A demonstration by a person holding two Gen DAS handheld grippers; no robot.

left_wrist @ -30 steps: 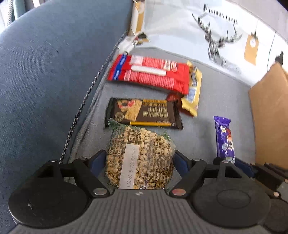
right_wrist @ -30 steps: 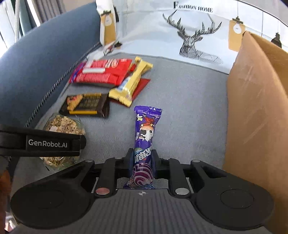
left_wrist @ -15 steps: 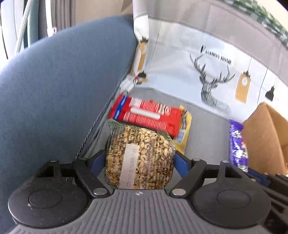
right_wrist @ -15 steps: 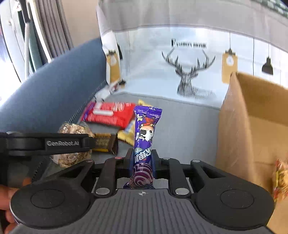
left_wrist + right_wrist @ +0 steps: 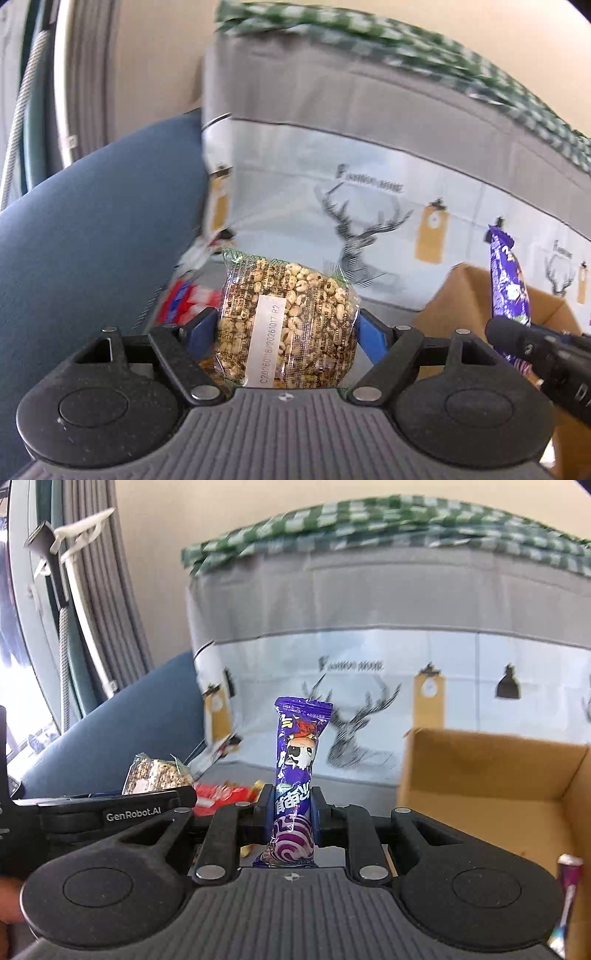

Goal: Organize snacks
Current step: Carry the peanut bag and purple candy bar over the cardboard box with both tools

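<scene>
Right now you hold a snack in each tool. Your left gripper [image 5: 286, 328] stands wide, its blue pads pressed on the two sides of a clear bag of puffed grain [image 5: 286, 321], label strip facing the camera. Your right gripper [image 5: 293, 806] is nearly closed, clamped on the lower part of a purple candy bar [image 5: 297, 775] that stands upright, long axis running up and away from the jaws.

What the coming move turns on, as I judge it, is the open cardboard box [image 5: 491, 775] — it lies ahead and to the right of both tools. From the right gripper it is just beside the jaws, its near left wall close to the bar, its floor visible below the rim. From the left gripper the box sits farther right, with your right tool and its bar between.

So the right hand is nearer; it likely goes first, swinging right over the rim. Tip the bar so its length clears the wall — the left bag follows.

Other packets, a red one [image 5: 218, 795] among them, lie on the sofa seat beyond the left tool.
</scene>
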